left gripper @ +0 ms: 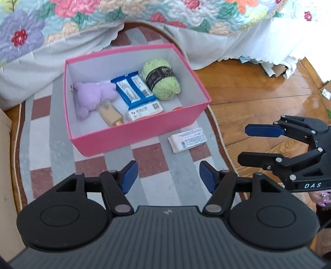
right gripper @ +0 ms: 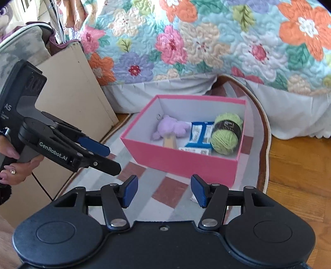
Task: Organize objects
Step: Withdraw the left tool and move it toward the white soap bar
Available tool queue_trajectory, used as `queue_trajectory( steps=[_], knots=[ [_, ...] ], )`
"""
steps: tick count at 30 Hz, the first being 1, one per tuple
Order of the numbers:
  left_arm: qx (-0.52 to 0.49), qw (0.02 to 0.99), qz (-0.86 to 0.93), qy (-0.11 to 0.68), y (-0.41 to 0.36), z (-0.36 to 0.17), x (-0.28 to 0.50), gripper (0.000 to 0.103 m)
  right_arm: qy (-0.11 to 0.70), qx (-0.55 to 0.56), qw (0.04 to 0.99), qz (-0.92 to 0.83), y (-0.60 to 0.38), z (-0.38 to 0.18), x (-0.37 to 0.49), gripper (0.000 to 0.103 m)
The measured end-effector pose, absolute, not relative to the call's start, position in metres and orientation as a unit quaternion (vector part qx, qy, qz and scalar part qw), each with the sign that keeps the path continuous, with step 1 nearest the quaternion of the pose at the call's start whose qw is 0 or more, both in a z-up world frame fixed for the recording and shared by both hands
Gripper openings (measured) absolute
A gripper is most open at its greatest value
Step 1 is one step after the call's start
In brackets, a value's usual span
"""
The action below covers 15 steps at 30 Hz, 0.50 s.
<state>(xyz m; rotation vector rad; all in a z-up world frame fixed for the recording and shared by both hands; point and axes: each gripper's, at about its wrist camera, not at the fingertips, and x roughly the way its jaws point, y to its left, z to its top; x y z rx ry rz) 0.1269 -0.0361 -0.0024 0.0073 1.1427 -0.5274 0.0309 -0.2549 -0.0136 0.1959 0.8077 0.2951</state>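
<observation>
An open pink box (left gripper: 124, 140) stands on a checked rug (left gripper: 153, 159). Inside lie a purple plush (left gripper: 93, 95), a blue packet (left gripper: 132, 89), a green yarn ball (left gripper: 161, 78), a beige bottle (left gripper: 110, 112) and a white labelled packet (left gripper: 144, 110). Another white packet (left gripper: 187, 139) lies on the rug just outside the box's near right corner. My left gripper (left gripper: 168, 175) hovers open over the rug in front of the box, empty. The right gripper (left gripper: 243, 144) is open and empty at the right. In the right wrist view the right gripper (right gripper: 164, 190) faces the box (right gripper: 182, 163), with the left gripper (right gripper: 113, 159) at the left.
A bed with a floral quilt (left gripper: 124, 16) and white skirt runs behind the box. Wooden floor (left gripper: 258, 99) lies right of the rug. A beige board (right gripper: 78, 93) leans at the left. Papers and cardboard (left gripper: 277, 70) sit under the bed edge. A hand (right gripper: 12, 171) holds the left gripper.
</observation>
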Motion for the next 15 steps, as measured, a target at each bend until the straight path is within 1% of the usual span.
queue_trajectory(
  steps=[1, 2, 5, 7, 10, 15],
  knots=[
    [0.000, 0.807, -0.247, 0.536, -0.037, -0.009, 0.127, 0.065, 0.391, 0.098, 0.904, 0.141, -0.257, -0.020, 0.030, 0.068],
    [-0.008, 0.807, -0.246, 0.536, -0.036, -0.015, 0.127, 0.065, 0.392, 0.101, 0.904, 0.136, -0.258, -0.027, 0.029, 0.075],
    [-0.034, 0.811, -0.244, 0.531, -0.034, -0.033, 0.130, 0.065, 0.396, 0.087, 0.907, 0.117, -0.259, -0.046, 0.032, 0.078],
    [-0.043, 0.816, -0.239, 0.524, -0.034, -0.043, 0.133, 0.065, 0.403, 0.068, 0.906, 0.106, -0.257, -0.058, 0.037, 0.081],
    [-0.059, 0.817, -0.232, 0.524, -0.036, -0.061, 0.142, 0.065, 0.411, 0.053, 0.905, 0.093, -0.255, -0.077, 0.045, 0.082],
    [-0.062, 0.811, -0.214, 0.540, -0.042, -0.097, 0.156, 0.065, 0.402, 0.081, 0.909, 0.070, -0.258, -0.104, 0.049, 0.082]
  ],
)
